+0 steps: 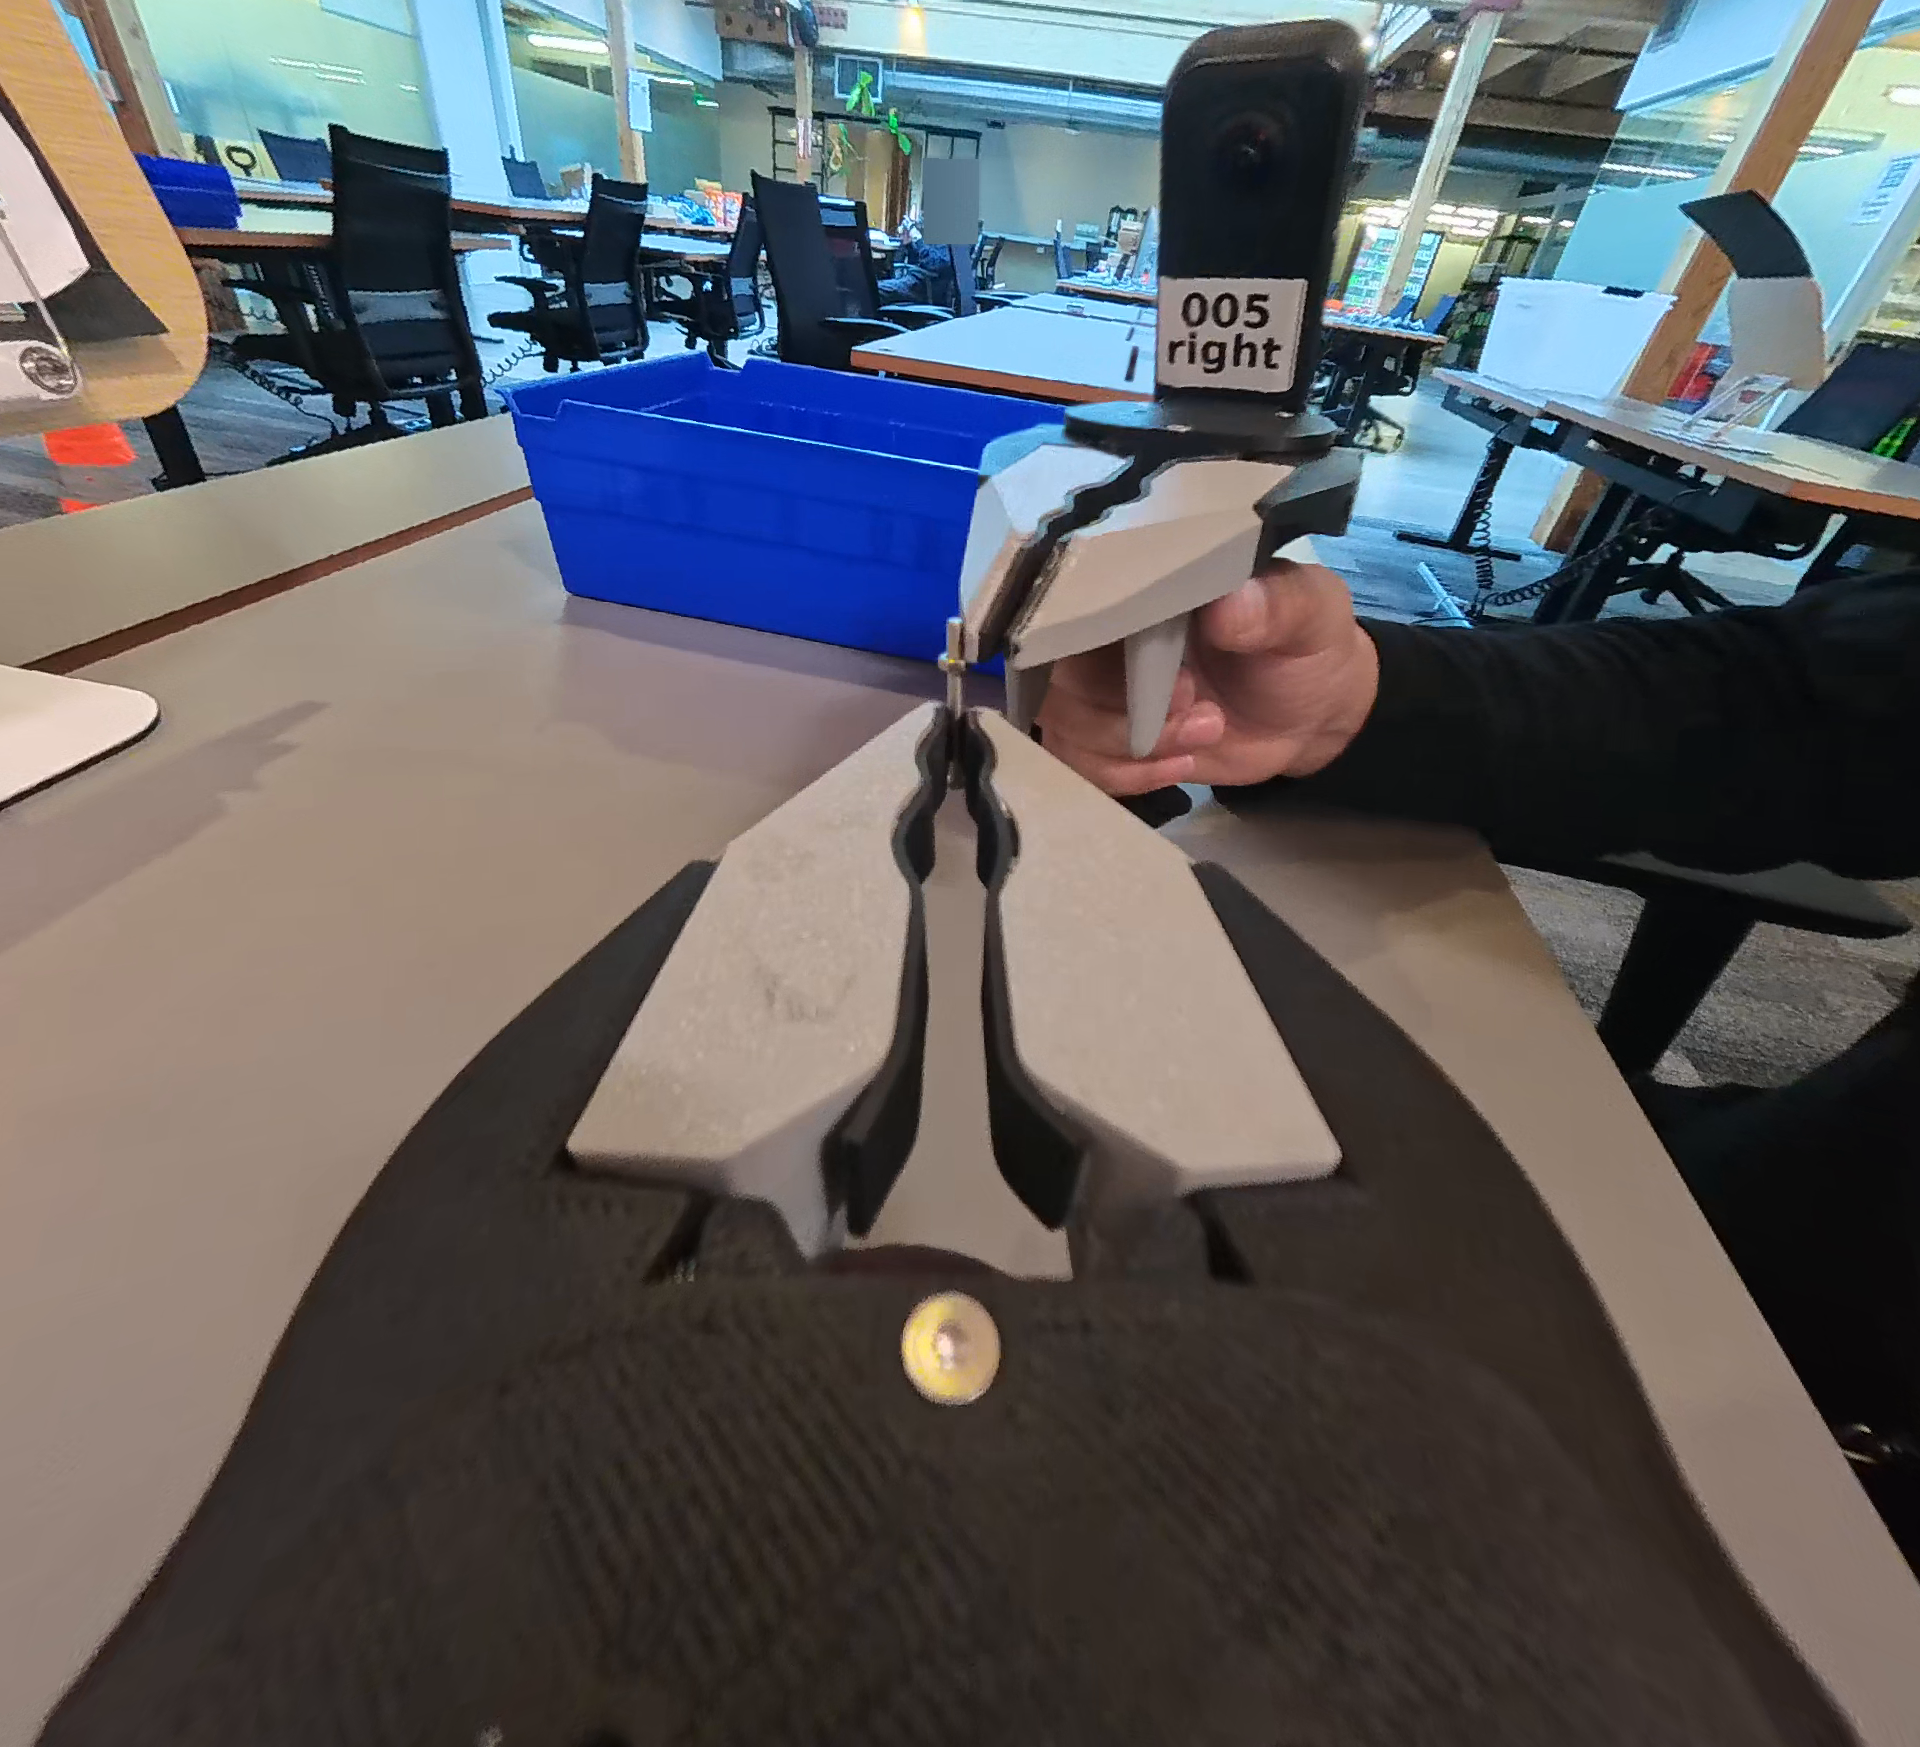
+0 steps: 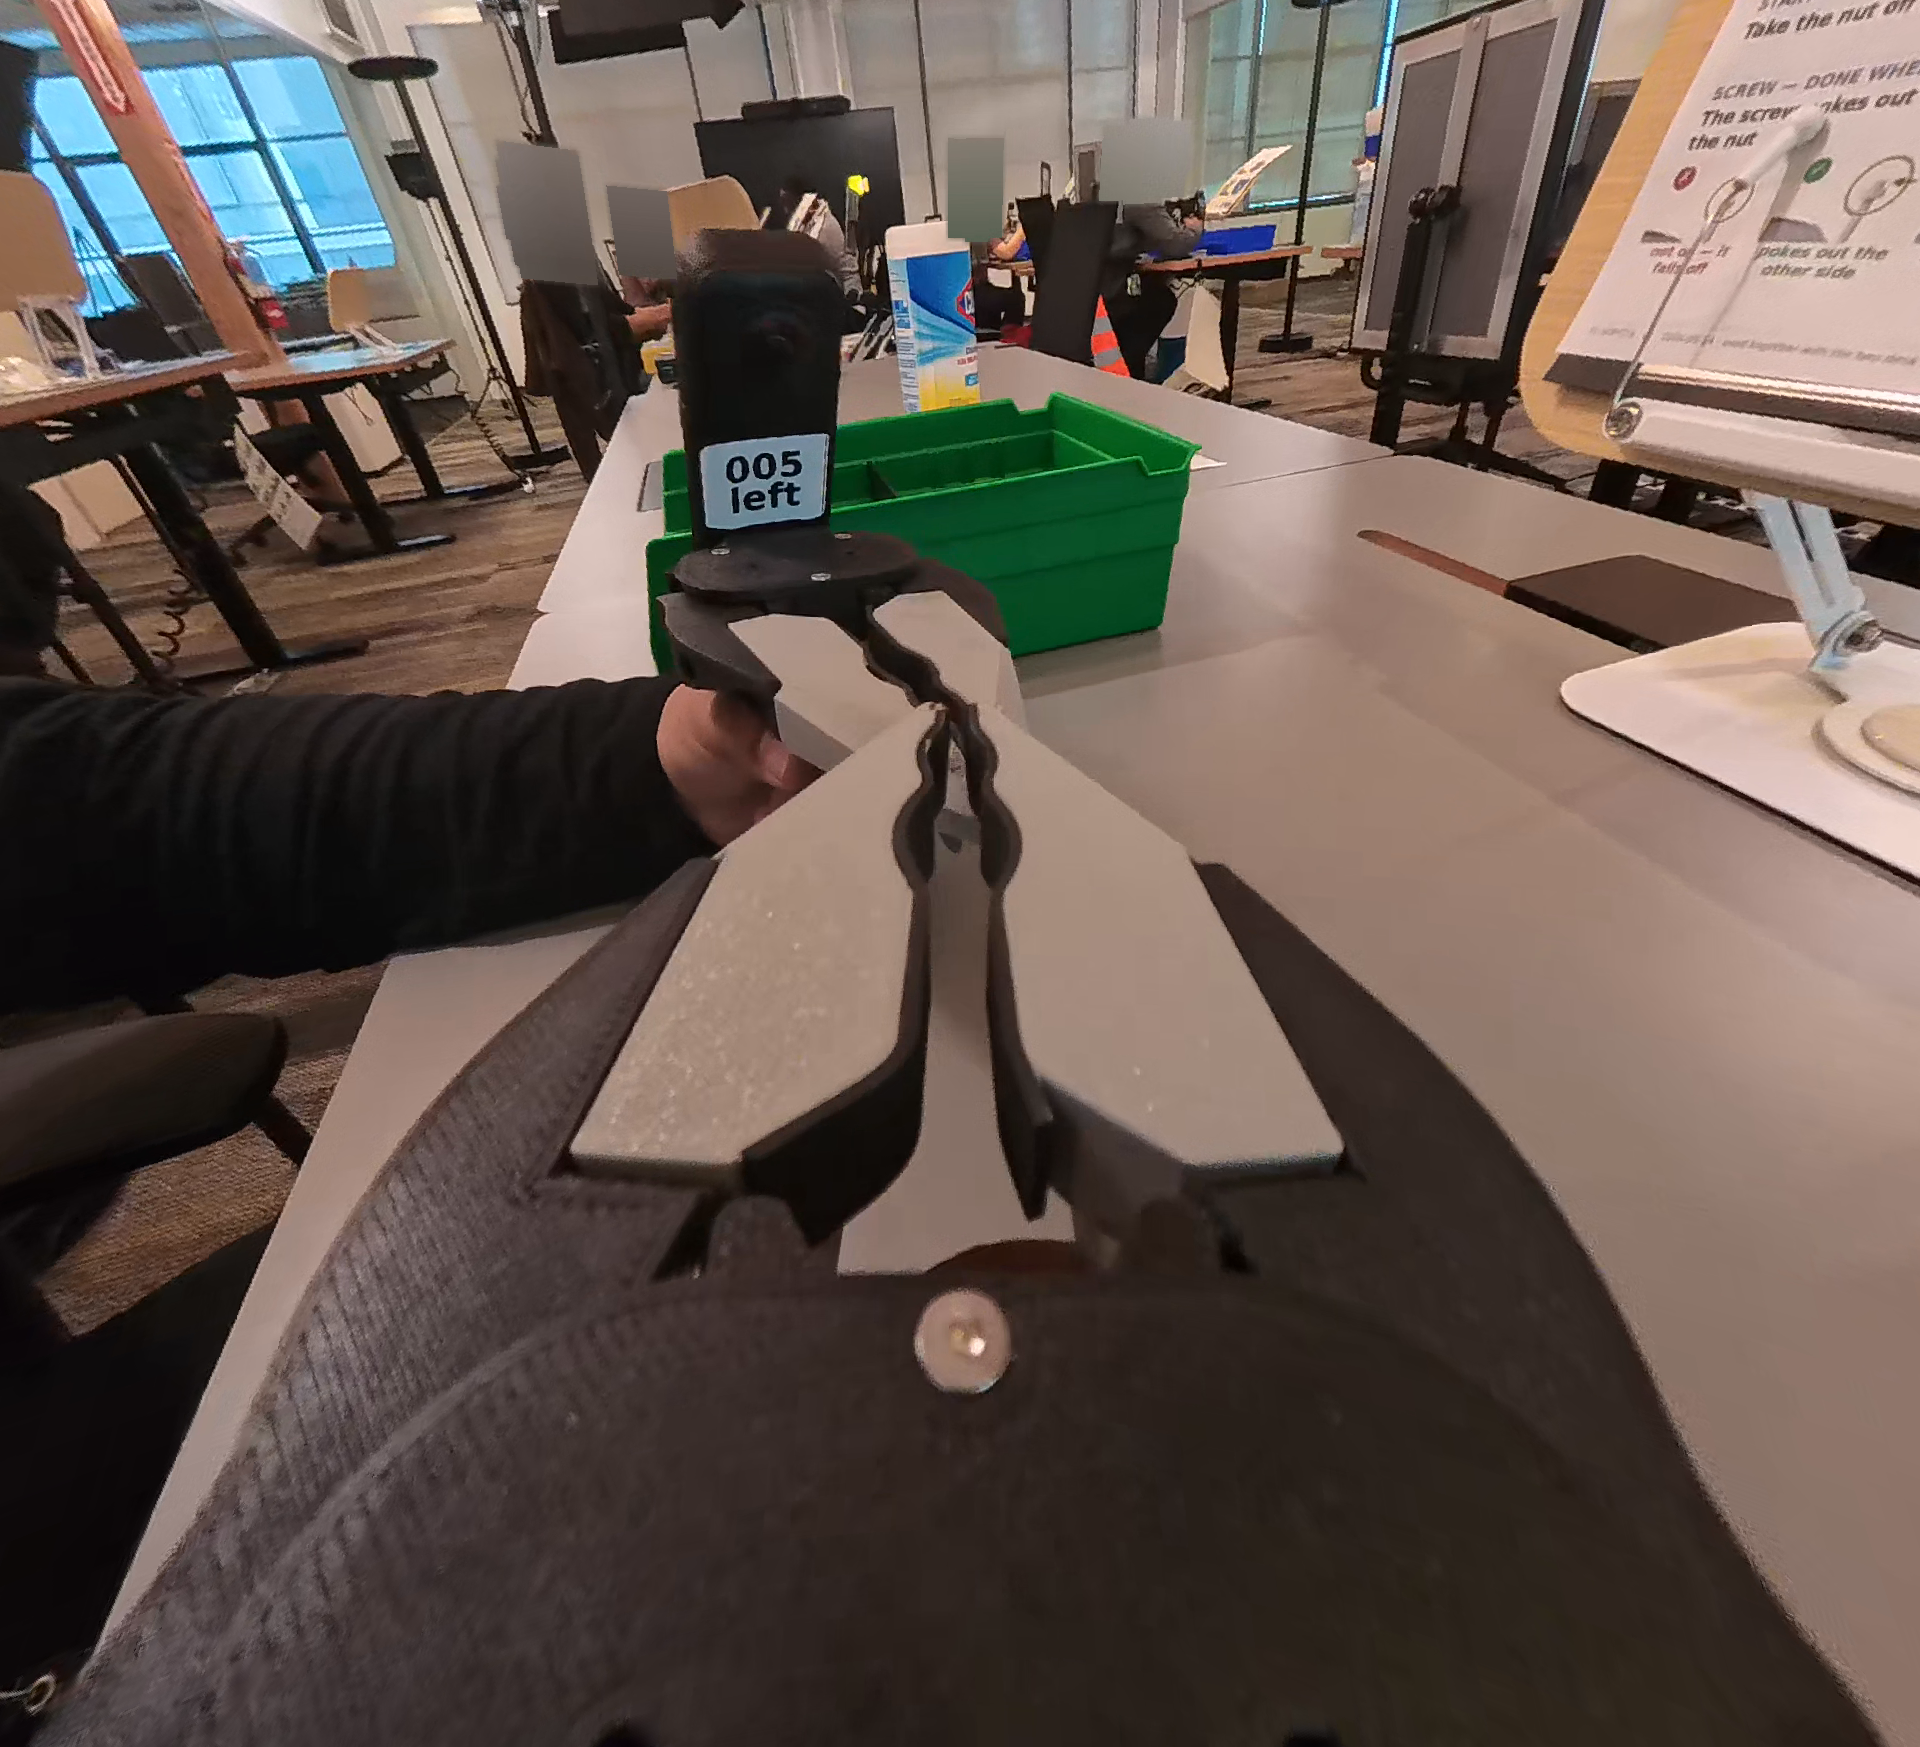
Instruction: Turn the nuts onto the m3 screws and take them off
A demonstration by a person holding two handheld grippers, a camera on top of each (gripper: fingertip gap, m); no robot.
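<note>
In the left wrist view my left gripper [image 1: 954,739] is shut on a thin metal M3 screw [image 1: 953,689], which stands upright out of its fingertips. A small nut [image 1: 951,658] sits on the screw near its top. My right gripper [image 1: 979,639], held by a hand, comes in from the right with its jaws shut; its tips are right beside the nut, and I cannot tell if they touch. In the right wrist view my right gripper [image 2: 940,718] is shut, with the left gripper [image 2: 935,658] just behind its tips. The screw and nut are hidden there.
A blue bin [image 1: 748,502] stands on the grey table [image 1: 364,866] behind the grippers. A green bin [image 2: 997,513] and a wipes canister [image 2: 932,326] stand at the other side. An instruction board on a white stand [image 2: 1766,263] is at the right. The grippers are tip to tip, or close to it.
</note>
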